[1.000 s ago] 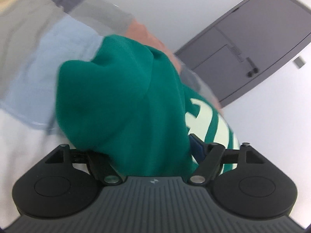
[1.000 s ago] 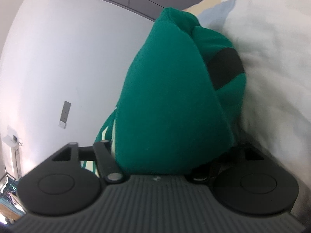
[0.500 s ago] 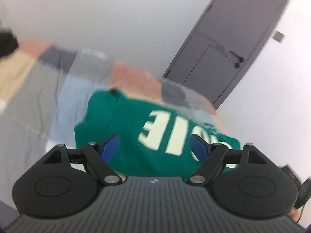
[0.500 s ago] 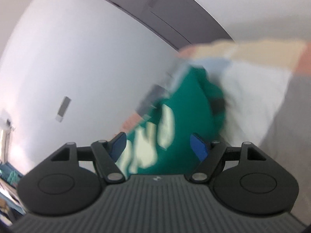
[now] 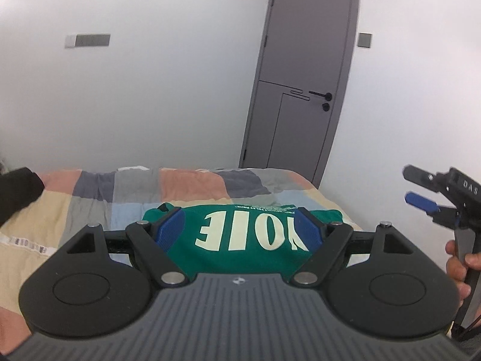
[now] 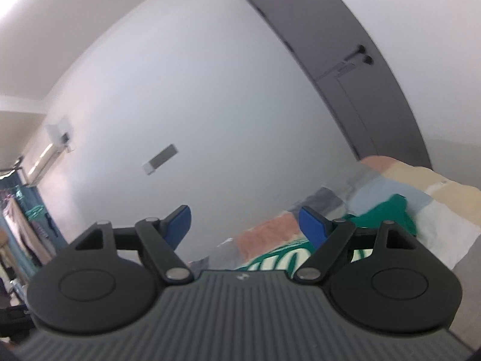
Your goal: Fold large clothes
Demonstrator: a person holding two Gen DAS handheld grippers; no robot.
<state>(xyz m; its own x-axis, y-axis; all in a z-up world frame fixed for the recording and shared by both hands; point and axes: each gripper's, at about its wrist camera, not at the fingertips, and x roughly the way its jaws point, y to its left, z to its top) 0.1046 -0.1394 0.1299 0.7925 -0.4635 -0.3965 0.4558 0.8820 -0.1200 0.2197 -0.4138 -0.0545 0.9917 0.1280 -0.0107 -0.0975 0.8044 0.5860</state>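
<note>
Left tongs [image 5: 239, 228] released, blue pads spread with nothing between them, raised above the folded green sweatshirt [image 5: 240, 240], which lies ahead and below on the patchwork bedspread [image 5: 126, 192] of the bed. Right tongs [image 6: 245, 222] also released and empty, jaws just been opening, tilted, sweatshirt [image 6: 387, 213] below and to their right on the bed; in the left wrist view they sit at far right in a hand [image 5: 458, 267]. Grey door [image 5: 303, 90] in the white wall behind.
</note>
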